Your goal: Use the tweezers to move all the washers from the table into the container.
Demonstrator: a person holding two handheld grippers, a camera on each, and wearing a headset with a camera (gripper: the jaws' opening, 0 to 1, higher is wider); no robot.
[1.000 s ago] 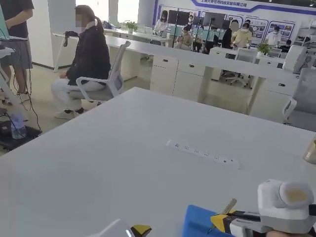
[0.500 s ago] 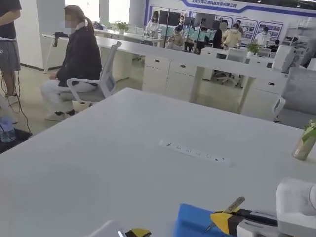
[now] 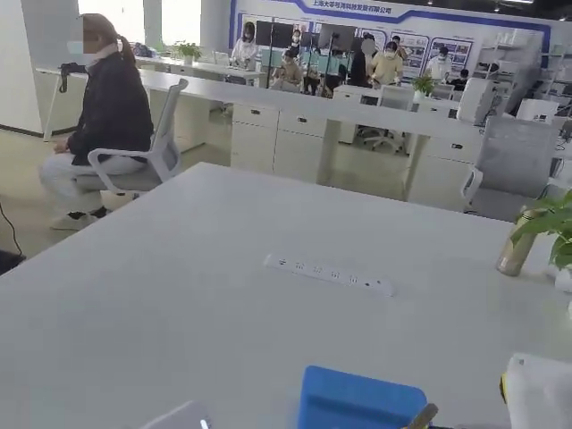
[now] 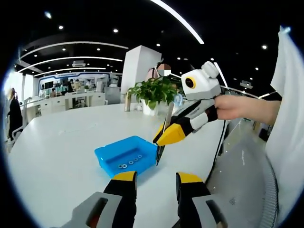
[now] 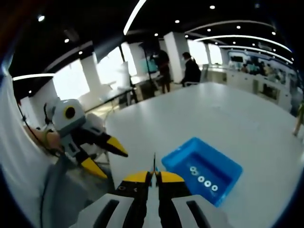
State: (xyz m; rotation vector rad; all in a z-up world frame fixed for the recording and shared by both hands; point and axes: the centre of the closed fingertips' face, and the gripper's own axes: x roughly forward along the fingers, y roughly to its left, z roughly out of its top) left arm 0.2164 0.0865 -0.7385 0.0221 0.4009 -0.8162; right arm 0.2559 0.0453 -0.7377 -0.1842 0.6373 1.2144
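Observation:
A blue container (image 4: 102,159) lies on the white table, with several washers (image 4: 129,162) resting inside it. My left gripper (image 4: 156,183) is open and holds nothing, its jaws aimed at the container from nearby. My right gripper (image 5: 153,176) is shut on the tweezers (image 5: 154,166), which point toward the container (image 5: 228,187) and its washers (image 5: 202,179). In the left gripper view the tweezers (image 4: 163,137) hang tip-down just beside the container's right corner. The head view catches the container (image 3: 362,402) and the tweezers' end (image 3: 423,416) at the bottom edge.
A white power strip (image 3: 327,274) is set into the table's middle. A bottle (image 3: 517,243) and a potted plant (image 3: 550,223) stand at the far right. Beyond the table's far-left edge a person sits on an office chair (image 3: 147,161). Desks fill the background.
The head camera has swung right and upward, so both grippers have dropped toward the bottom edge of its picture. The container stays where it was on the table.

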